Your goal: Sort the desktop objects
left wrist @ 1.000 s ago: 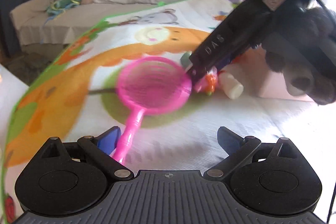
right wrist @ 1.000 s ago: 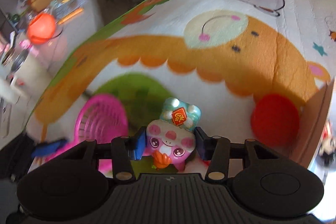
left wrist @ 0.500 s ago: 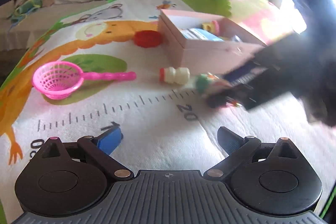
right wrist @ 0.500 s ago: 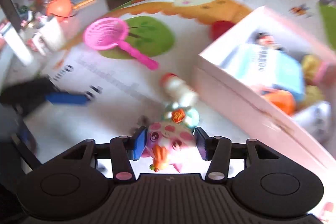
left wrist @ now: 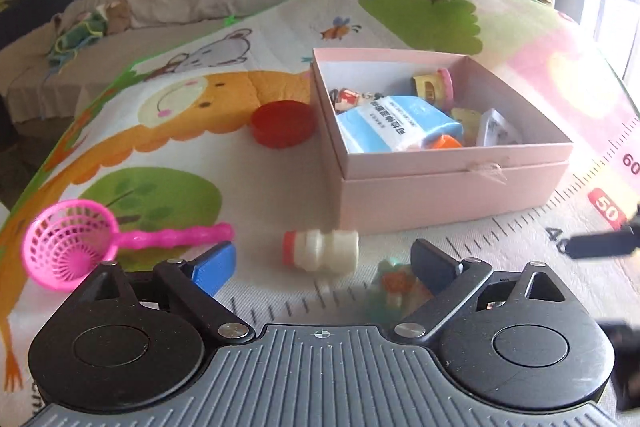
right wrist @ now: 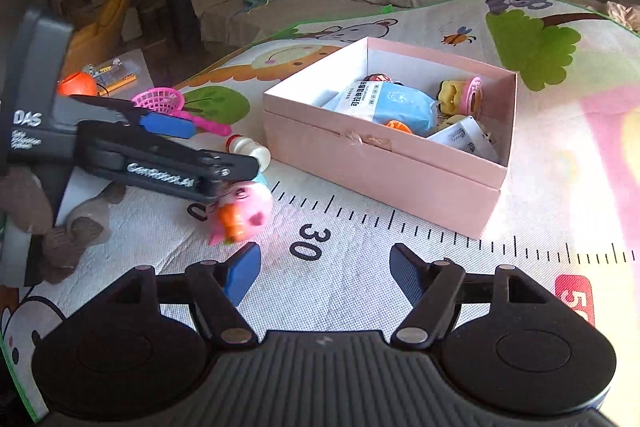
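Both hand-held grippers hang over the cartoon play mat (right wrist: 560,187). Right gripper (right wrist: 320,267): its jaws are opening, with only bare mat between them. Left gripper (left wrist: 322,259): its jaws are wide apart but closing, not yet pressing on anything; the small white bottle with a red cap (left wrist: 320,251) lies on its side between the fingers, and the pink pig toy (right wrist: 240,213) lies on the mat just by the dark finger, blurred in the left wrist view. In the right wrist view the left gripper's black finger crosses just over the pig. An open pink box (right wrist: 384,163) sits just beyond, holding a blue packet (right wrist: 384,103) and other small items. A pink strainer (left wrist: 68,239) lies on the mat to the left of the left gripper, and a red lid (left wrist: 282,123) rests just beside the box's left wall.
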A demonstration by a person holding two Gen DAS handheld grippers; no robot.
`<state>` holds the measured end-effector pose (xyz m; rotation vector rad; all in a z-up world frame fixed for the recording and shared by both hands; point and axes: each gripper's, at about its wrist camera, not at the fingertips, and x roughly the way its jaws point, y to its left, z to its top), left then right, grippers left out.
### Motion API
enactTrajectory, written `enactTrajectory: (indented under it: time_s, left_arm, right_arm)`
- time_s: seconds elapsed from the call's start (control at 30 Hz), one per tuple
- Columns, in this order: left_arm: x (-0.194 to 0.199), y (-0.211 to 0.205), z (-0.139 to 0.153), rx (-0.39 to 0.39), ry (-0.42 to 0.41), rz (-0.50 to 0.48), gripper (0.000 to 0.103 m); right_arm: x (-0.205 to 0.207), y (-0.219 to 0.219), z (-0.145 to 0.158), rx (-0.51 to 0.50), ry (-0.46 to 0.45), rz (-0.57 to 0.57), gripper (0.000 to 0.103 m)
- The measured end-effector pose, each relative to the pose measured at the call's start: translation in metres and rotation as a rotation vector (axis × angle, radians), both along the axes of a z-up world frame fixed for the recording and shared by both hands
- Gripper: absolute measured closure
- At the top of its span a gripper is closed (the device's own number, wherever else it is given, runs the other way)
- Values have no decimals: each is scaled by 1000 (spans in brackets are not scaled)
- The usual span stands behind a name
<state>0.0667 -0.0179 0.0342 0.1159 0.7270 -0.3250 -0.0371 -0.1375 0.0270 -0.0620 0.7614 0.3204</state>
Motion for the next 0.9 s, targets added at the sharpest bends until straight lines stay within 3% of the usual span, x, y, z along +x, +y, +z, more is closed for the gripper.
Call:
enactTrajectory:
  time_s: [0.13, 0.23, 0.37, 0.47, 0.53, 0.57, 0.63, 0.77, 0.9]
  left_arm:
    - [8, -6, -1, -1, 15, -5, 29]
    - [10, -1, -3, -51, 40, -15, 41]
    - [-2, 11, 2, -108, 58, -33, 46]
    - [-26, 22, 6, -154, 54, -122, 43]
    - [-43, 26, 8, -165, 43, -158, 25]
    - [-51, 28, 8, -158, 31, -159, 20]
    - [-64, 30, 9, -126, -14, -137, 10]
    - [-77, 42, 12, -45, -90, -32, 6]
    - [-78, 63, 18, -68, -85, 10, 3]
  right_arm:
    - [-2, 10, -7, -30, 0, 56, 27]
    - [0, 21, -11, -64, -15, 94, 26]
    - [10, 32, -13, -113, -6, 119, 26]
    - [8, 32, -9, -161, -1, 143, 25]
    - [1, 28, -4, -192, -16, 138, 22]
    - [-2, 26, -1, -199, -21, 130, 22]
    - [-6, 23, 5, -192, -24, 115, 20]
    - [-8, 32, 14, -170, -41, 137, 14]
    - [-1, 53, 9, -174, -24, 192, 13]
